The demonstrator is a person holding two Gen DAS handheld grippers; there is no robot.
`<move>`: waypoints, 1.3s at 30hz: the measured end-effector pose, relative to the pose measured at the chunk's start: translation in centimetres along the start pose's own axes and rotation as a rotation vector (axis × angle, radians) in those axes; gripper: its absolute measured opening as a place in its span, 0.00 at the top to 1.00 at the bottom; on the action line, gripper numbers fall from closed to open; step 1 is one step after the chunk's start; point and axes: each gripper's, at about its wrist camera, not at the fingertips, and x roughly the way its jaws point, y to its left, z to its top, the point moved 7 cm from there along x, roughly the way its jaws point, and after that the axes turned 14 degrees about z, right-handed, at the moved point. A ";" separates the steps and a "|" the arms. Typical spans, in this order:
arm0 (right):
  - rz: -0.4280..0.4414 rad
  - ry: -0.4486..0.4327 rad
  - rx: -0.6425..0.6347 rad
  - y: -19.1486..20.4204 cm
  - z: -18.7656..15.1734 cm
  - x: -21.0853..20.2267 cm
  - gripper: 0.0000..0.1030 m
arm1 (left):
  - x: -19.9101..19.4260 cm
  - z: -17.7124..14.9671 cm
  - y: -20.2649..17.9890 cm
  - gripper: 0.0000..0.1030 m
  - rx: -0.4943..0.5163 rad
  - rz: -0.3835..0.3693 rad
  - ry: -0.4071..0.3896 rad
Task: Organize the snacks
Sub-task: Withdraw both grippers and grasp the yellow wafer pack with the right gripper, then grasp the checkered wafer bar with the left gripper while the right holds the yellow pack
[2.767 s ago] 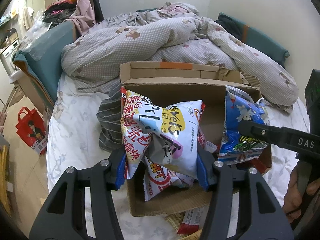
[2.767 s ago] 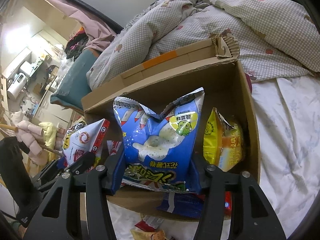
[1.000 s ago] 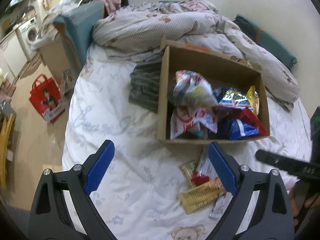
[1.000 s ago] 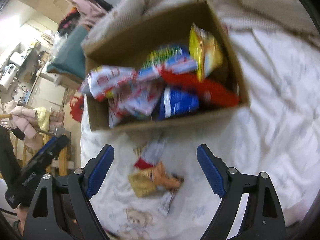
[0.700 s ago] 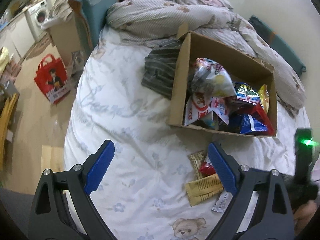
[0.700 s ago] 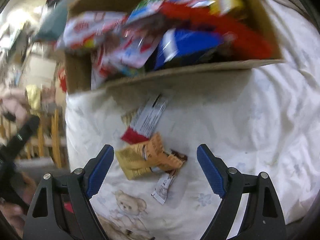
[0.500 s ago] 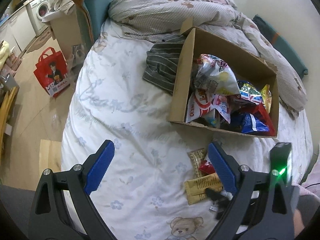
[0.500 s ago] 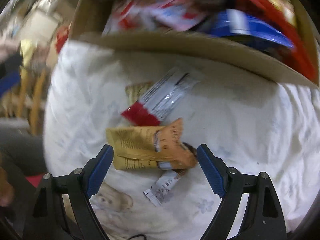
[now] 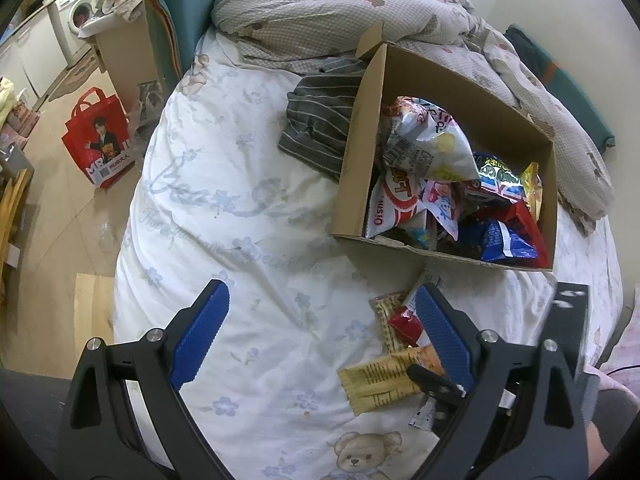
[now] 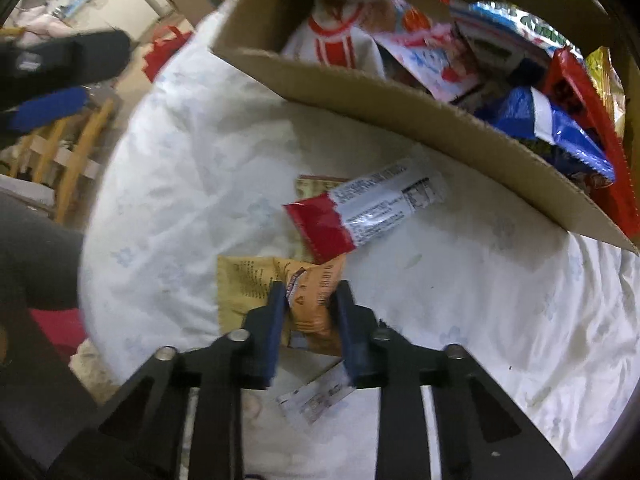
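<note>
On the bed [image 10: 500, 320], just short of the cardboard box [image 10: 400, 96], the right gripper [image 10: 308, 300] pinches the orange snack packet [image 10: 312, 292] across its width; the left gripper [image 9: 320, 336] hovers wide open, empty.

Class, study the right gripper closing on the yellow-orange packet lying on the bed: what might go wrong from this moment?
1. The right gripper pinches only the crumpled orange end of the yellow-orange packet, so it may slip out when lifted.
2. The red-and-silver bar overlaps that packet's far edge and might get dragged along.
3. The cardboard box already looks heaped, so another snack dropped in may slide off the pile.
</note>
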 end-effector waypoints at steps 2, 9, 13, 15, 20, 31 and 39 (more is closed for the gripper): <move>0.030 -0.025 0.003 0.6 -0.1 -1.4 0.80 | 0.1 0.0 0.1 0.10 -0.007 0.005 0.003; 0.031 -0.223 0.065 -0.8 -0.3 -9.5 0.80 | 2.1 -1.5 0.1 0.10 -0.003 0.023 0.078; 0.052 -0.370 0.243 -4.2 -1.0 -13.0 0.80 | 4.0 -3.4 -2.6 0.10 0.064 -0.018 0.152; 0.053 -0.428 0.307 -5.4 -1.2 -14.0 0.80 | 5.0 -4.7 -4.8 0.17 0.125 -0.030 0.184; 0.069 -0.497 0.385 -7.2 -1.4 -15.6 0.80 | 7.4 -7.0 -9.9 0.33 0.241 -0.054 0.211; 0.068 -0.466 0.372 -7.5 -1.4 -14.4 0.81 | 9.2 -8.5 -10.6 0.76 0.335 0.020 0.226; 0.087 -0.465 0.348 -6.4 -0.8 -14.3 0.81 | 7.4 -9.9 -6.4 0.77 0.293 -0.001 0.280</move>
